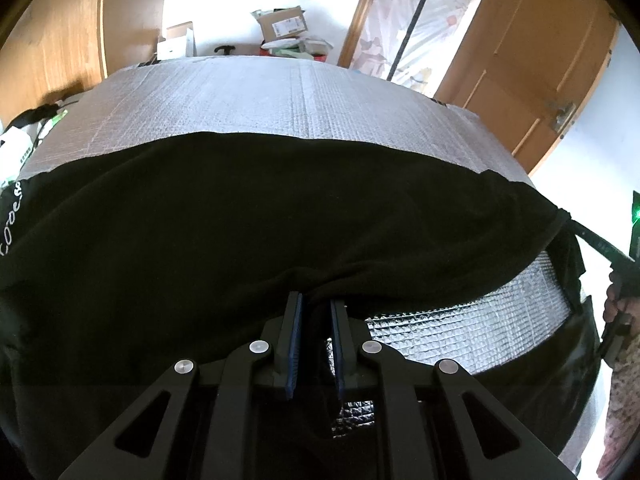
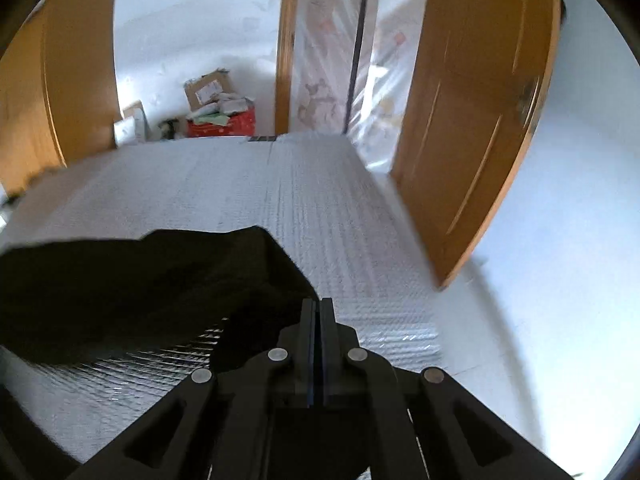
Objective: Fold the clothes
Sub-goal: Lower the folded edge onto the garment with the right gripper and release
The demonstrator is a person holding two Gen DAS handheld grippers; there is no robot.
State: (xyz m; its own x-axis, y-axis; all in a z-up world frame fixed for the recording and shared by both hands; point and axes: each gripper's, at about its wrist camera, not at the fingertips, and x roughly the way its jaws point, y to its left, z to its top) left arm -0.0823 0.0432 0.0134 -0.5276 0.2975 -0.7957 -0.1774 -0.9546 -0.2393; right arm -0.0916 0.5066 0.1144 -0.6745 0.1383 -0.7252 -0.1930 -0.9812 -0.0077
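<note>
A black garment (image 1: pixel 240 220) lies spread across a silver quilted mat (image 1: pixel 280 96). White lettering shows at its left edge. My left gripper (image 1: pixel 316 300) is shut on a bunched fold of its near edge, with cloth pinched between the blue pads. Far right in the left wrist view, my right gripper (image 1: pixel 570 216) holds a corner of the garment raised off the mat, so the silver surface shows beneath. In the right wrist view the right gripper (image 2: pixel 316 302) has its fingers pressed together on the edge of the black garment (image 2: pixel 140 280), which stretches away to the left over the mat (image 2: pixel 300 200).
A person's hand (image 1: pixel 618 300) grasps the right gripper's handle. An open wooden door (image 2: pixel 480 120) stands just beyond the mat's right edge. Cardboard boxes (image 2: pixel 208 90) and a red box (image 2: pixel 224 126) are piled behind the mat's far edge. Another wooden panel (image 1: pixel 52 40) is at the left.
</note>
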